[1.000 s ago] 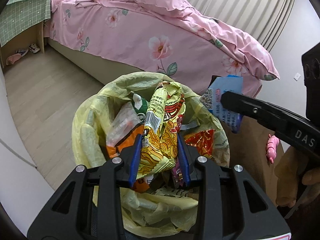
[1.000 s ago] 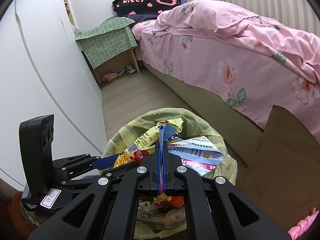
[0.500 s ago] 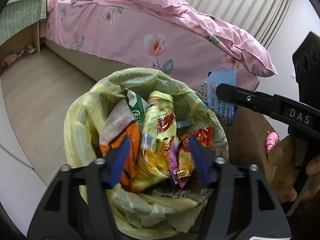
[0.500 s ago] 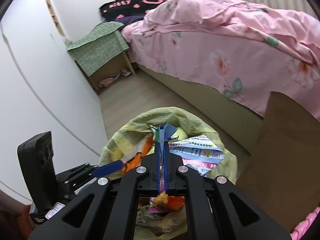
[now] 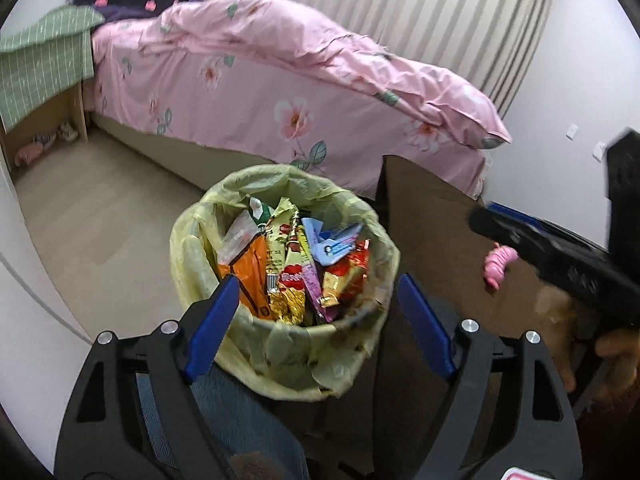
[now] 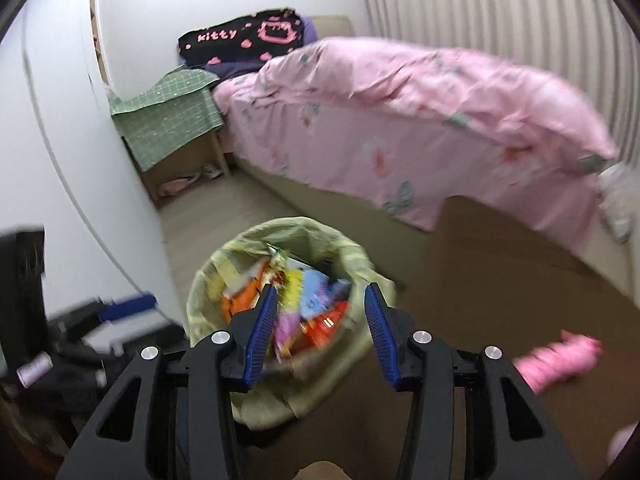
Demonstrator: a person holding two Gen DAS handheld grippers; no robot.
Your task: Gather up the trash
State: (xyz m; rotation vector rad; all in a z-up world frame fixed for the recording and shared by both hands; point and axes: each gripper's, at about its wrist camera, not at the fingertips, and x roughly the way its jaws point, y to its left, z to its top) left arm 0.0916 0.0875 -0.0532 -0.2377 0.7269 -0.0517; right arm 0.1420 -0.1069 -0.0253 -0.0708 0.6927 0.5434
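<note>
yellow-lined bin (image 5: 188,264) filled with snack wrappers (image 5: 294,276)

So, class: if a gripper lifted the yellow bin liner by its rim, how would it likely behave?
The yellow bin liner looks thin and crinkled where it folds over the bin, so it would probably be floppy and sag. It may also slip between smooth pads. It is packed with snack wrappers, probably light for their bulk, so loose ones could spill.

Pink floral bed (image 5: 280,92) (curtains (image 5: 400,20) behind) on pale wood floor (image 5: 100,216).
</note>
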